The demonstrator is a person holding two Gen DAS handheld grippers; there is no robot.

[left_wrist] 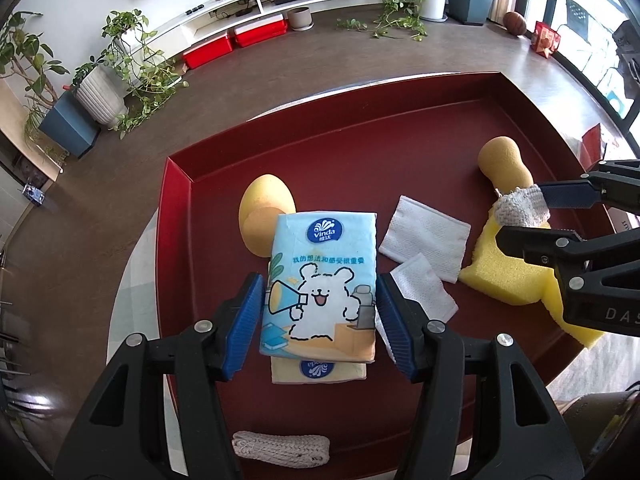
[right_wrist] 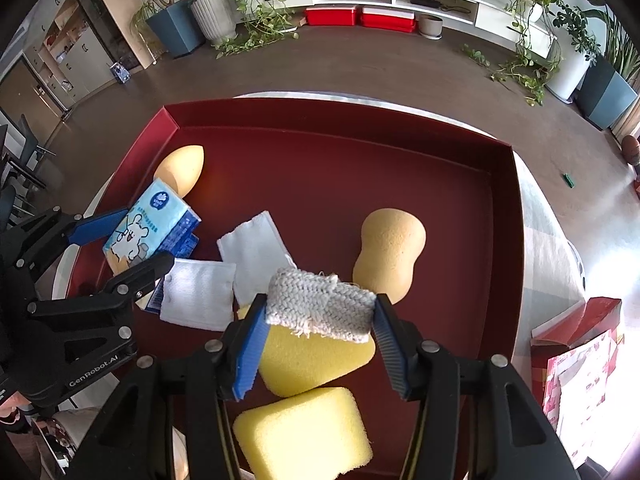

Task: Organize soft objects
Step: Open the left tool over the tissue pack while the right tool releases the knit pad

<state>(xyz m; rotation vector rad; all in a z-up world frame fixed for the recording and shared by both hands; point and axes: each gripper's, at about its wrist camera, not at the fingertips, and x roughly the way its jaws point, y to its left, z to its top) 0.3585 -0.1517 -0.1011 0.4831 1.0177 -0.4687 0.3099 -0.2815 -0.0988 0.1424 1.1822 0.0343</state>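
The left gripper (left_wrist: 320, 320) sits low in the centre of the left wrist view with its ribbed blue pads touching both long edges of a blue tissue pack (left_wrist: 320, 280), so it looks clamped on it, though lightly; the wrapper shows no dent. That pack is a light, plastic-wrapped wad of paper, slick on its faces and springy, so taking it across the narrow width as here seems soundest, and a hard squeeze would likely crumple it. It rides above a second, pale yellow tissue pack (left_wrist: 319, 370) lying flat on the red tray (left_wrist: 360, 128). The right gripper (right_wrist: 320, 312), low in the centre of its own view, has its pads against the two ends of a folded grey knitted cloth (right_wrist: 320, 306), coarse-woven with frayed threads; it is limp and light, so it should sag if held only at one end. Directly beneath it lie two yellow foam sponges (right_wrist: 304, 436), open-pored, squashy and featherweight, which should grip easily anywhere. Left of the cloth are two white cotton pads (right_wrist: 198, 294), thin, quilted and flat, hard to pinch except at an edge. Right of centre stands a tan gourd-shaped makeup sponge (right_wrist: 388, 252), smooth and rounded; a second, egg-shaped one (right_wrist: 185, 170) lies at the upper left of the tray. A coiled white rope (left_wrist: 280, 450) rests at the bottom of the left wrist view.
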